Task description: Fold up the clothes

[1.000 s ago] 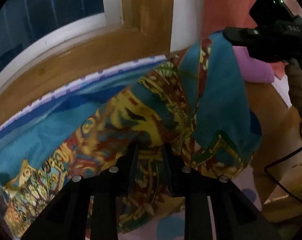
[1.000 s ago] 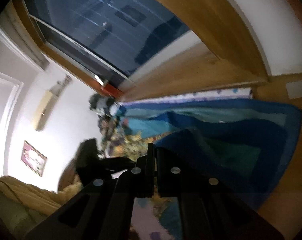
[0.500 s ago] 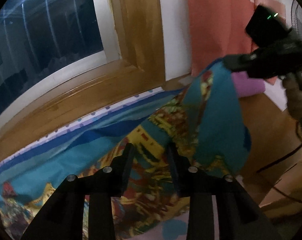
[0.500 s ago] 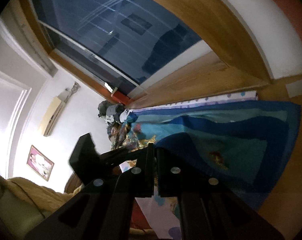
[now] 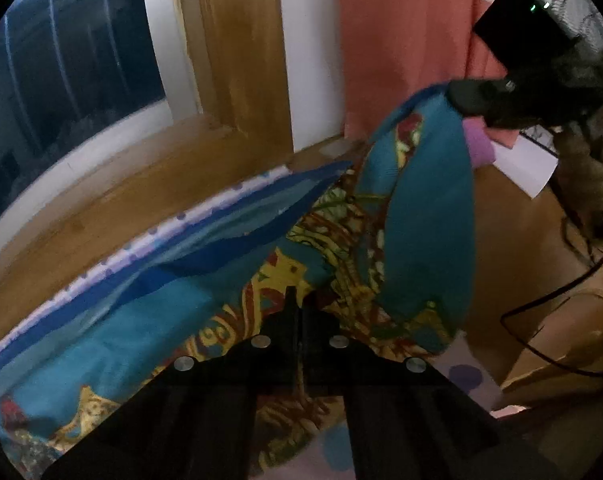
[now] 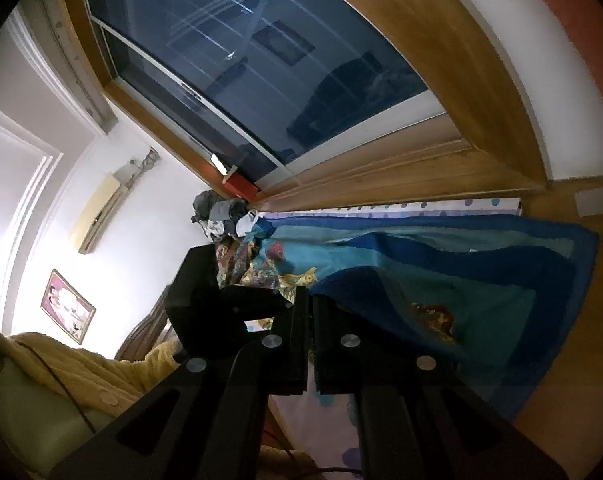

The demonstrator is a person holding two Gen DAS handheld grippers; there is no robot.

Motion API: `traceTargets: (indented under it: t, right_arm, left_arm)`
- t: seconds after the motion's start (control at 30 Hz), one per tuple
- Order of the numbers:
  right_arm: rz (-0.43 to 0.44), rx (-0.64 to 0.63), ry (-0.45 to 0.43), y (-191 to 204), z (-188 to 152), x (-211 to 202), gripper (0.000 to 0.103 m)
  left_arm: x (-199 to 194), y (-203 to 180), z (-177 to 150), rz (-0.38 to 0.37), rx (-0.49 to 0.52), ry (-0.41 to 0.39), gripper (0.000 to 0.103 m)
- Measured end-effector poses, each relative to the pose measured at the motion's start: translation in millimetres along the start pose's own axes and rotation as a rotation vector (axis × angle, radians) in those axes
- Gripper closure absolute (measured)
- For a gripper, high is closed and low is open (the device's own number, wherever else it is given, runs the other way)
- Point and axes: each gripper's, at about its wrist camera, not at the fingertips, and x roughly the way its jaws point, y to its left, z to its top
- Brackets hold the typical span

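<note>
Left wrist view has the left tongs (image 5: 297, 300) low and centre, pointing across the patterned garment (image 5: 341, 232) toward the wooden window frame (image 5: 237, 60), their two fingers pressed together with a fold of the teal, yellow and red cloth pinched between them. From that pinch the cloth rises up and to the right to the right tongs (image 5: 457, 94), which grip its blue-edged corner high above the surface, near the salmon curtain (image 5: 401, 40); a hand (image 5: 581, 168) shows below that tool. The lifted part hangs as a long teal flap, clear of the sheet.

Right wrist view is rolled sideways. The right tongs (image 6: 310, 300) are closed narrow on the garment's dark blue hem (image 6: 341, 286), and the left tongs (image 6: 285, 300) sit just beside them on the left, both gripping the same garment (image 6: 481, 300). The rest of the cloth lies spread on a white sheet with purple dots (image 6: 401, 206), its far edge running along the wooden sill (image 6: 381, 168). Bare wooden floor (image 6: 573, 360) borders the cloth on the right. A heap of other clothes (image 6: 221, 216) sits at the far end, well apart from both tools.
</note>
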Motion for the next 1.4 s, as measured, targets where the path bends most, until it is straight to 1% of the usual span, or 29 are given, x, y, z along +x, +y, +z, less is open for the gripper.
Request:
traceTargets:
  t: [0.13, 0.2, 0.27, 0.37, 0.43, 0.53, 0.63, 0.73, 0.8, 0.87, 0.93, 1.03, 1.1, 1.13, 1.2, 1.23, 1.27, 1.33, 1.4]
  right_arm:
    - [0.01, -0.008, -0.027, 14, -15, -25, 0.102]
    - [0.011, -0.012, -0.023, 24, -32, -40, 0.102]
    - [0.001, -0.01, -0.01, 34, -54, -53, 0.102]
    - [-0.016, 0.017, 0.014, 46, -95, -71, 0.102]
    - [-0.037, 0.059, 0.031, 46, -124, -78, 0.102]
    - [-0.103, 0.136, 0.06, 40, -170, -83, 0.102]
    - [-0.211, 0.188, 0.092, 27, -205, -81, 0.102]
    - [-0.35, 0.23, 0.125, 11, -225, -74, 0.102]
    - [-0.411, 0.227, 0.175, 7, -230, -66, 0.102]
    - [-0.469, 0.221, 0.226, 5, -233, -58, 0.102]
    - [-0.513, 0.196, 0.264, 12, -229, -54, 0.101]
    - [-0.558, 0.115, 0.261, 28, -199, -61, 0.101]
    - [-0.598, 0.024, 0.26, 33, -170, -59, 0.101]
    - [-0.616, -0.022, 0.272, 27, -153, -52, 0.098]
    - [-0.653, -0.116, 0.296, 17, -119, -37, 0.082]
    - [-0.671, -0.163, 0.308, 11, -102, -29, 0.066]
    - [-0.688, -0.211, 0.32, 6, -85, -21, 0.057]
    - [-0.716, -0.289, 0.344, -8, -53, -6, 0.057]
    - [-0.715, -0.312, 0.372, -34, -33, 8, 0.057]
  left_arm:
    - [-42, -24, -6, -0.061, -0.001, -0.008, 0.103]
    - [-62, -45, -13, -0.084, 0.016, 0.002, 0.103]
    - [-74, -69, -23, -0.115, 0.032, 0.03, 0.103]
    - [-78, -97, -43, -0.148, 0.041, 0.081, 0.103]
    - [-70, -110, -61, -0.178, 0.023, 0.133, 0.103]
    - [-58, -122, -85, -0.234, -0.01, 0.195, 0.103]
    - [-47, -129, -103, -0.268, -0.017, 0.229, 0.103]
    - [-38, -128, -113, -0.293, -0.04, 0.241, 0.103]
    - [-34, -128, -118, -0.294, -0.047, 0.239, 0.103]
    - [-30, -126, -122, -0.294, -0.079, 0.231, 0.103]
    - [-26, -124, -127, -0.299, -0.123, 0.227, 0.103]
    - [-28, -127, -134, -0.287, -0.141, 0.216, 0.103]
    - [-32, -130, -137, -0.278, -0.163, 0.217, 0.103]
    - [-34, -131, -140, -0.279, -0.175, 0.217, 0.103]
    - [-36, -131, -145, -0.27, -0.21, 0.223, 0.103]
    - [-36, -130, -146, -0.264, -0.233, 0.23, 0.103]
    - [-34, -131, -148, -0.253, -0.256, 0.242, 0.103]
    - [-30, -130, -146, -0.23, -0.318, 0.277, 0.103]
    - [-31, -129, -140, -0.211, -0.364, 0.297, 0.102]
